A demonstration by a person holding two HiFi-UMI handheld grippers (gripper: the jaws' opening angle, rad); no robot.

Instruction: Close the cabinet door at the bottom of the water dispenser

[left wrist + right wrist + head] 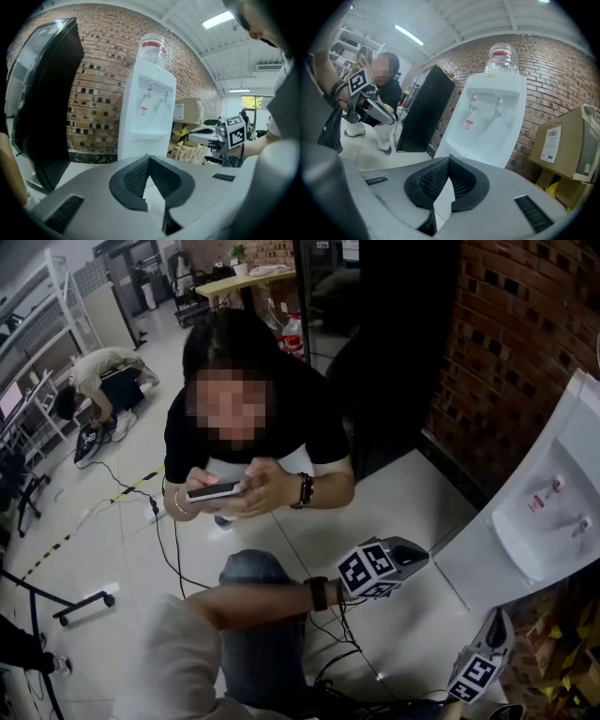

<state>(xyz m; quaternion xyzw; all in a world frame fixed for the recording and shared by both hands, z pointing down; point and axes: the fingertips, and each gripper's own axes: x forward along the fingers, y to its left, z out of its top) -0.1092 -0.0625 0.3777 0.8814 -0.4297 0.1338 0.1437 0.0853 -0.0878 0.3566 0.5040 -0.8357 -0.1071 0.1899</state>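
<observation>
Water dispenser [147, 117], one, against brick wall [101, 84], one bottle [152, 49] on top, two taps [150, 89], left gripper [149, 157] and right gripper [450, 158] both closed, empty

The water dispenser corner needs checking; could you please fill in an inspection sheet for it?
Surface: light tiled floor.
Job's things: white water dispenser upright against the brick wall, bottle on top; its bottom cabinet door is hidden behind the gripper body.
Clutter: cardboard boxes beside the dispenser.
Grippers: left gripper shut, empty; right gripper shut, empty; both short of the dispenser.
Cables: black cables across the floor.
Surroundings: person with a phone standing close; crouched person further back.
</observation>
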